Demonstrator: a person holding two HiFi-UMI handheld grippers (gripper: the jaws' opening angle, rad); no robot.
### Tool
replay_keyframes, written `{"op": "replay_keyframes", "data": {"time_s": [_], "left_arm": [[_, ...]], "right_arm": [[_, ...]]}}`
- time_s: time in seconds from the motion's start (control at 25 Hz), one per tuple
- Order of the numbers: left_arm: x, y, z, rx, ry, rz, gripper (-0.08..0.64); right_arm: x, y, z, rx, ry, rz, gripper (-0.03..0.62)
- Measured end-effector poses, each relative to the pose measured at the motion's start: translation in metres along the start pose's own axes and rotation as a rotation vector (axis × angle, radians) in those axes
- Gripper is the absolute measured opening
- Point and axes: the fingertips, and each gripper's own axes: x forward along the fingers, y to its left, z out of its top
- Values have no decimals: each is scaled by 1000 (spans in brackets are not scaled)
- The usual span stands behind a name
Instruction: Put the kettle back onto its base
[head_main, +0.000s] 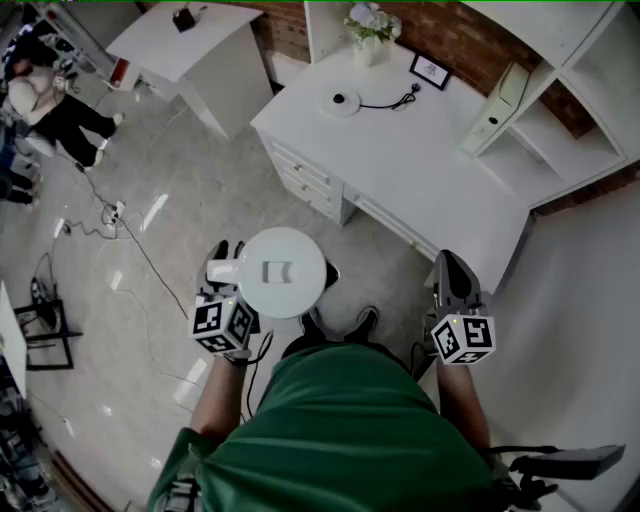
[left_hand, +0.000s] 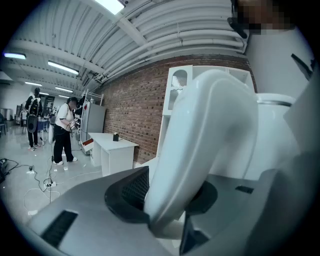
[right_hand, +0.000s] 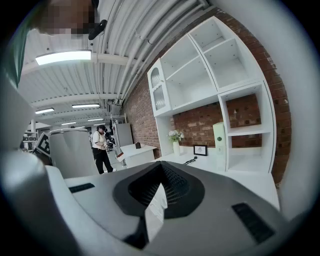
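Note:
A white kettle (head_main: 285, 272) hangs in front of me above the floor, lid up. My left gripper (head_main: 225, 262) is shut on its handle (left_hand: 210, 150), and the curved handle fills the space between the jaws in the left gripper view. The round kettle base (head_main: 340, 102) lies on the white desk (head_main: 420, 170) ahead, its black cord trailing right. My right gripper (head_main: 452, 275) is held to the right of the kettle, near the desk's front corner, shut with nothing in it. In the right gripper view the kettle body (right_hand: 75, 152) shows at the left.
On the desk stand a vase of flowers (head_main: 368, 30), a small picture frame (head_main: 430, 70) and a white box (head_main: 495, 105) leaning at the shelf unit (head_main: 570, 100). A second white table (head_main: 185, 45) stands far left. Cables (head_main: 110, 215) lie on the floor; people (head_main: 40, 100) stand beyond.

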Motion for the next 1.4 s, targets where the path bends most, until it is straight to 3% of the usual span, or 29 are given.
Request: {"op": "replay_keyframes", "data": {"time_s": [0.52,0.88,1.4], "left_arm": [[-6,8,8,-7,-12,-12,152],[-6,20,9,-20,-16,-32,152],[1,77,7,-17,1,-96,152]], "right_arm": [[-2,14,8,-14,-28,0,21],[-6,4,15,-3,-77,-117,23],[19,68,20,-43,-81,-139,23]]}}
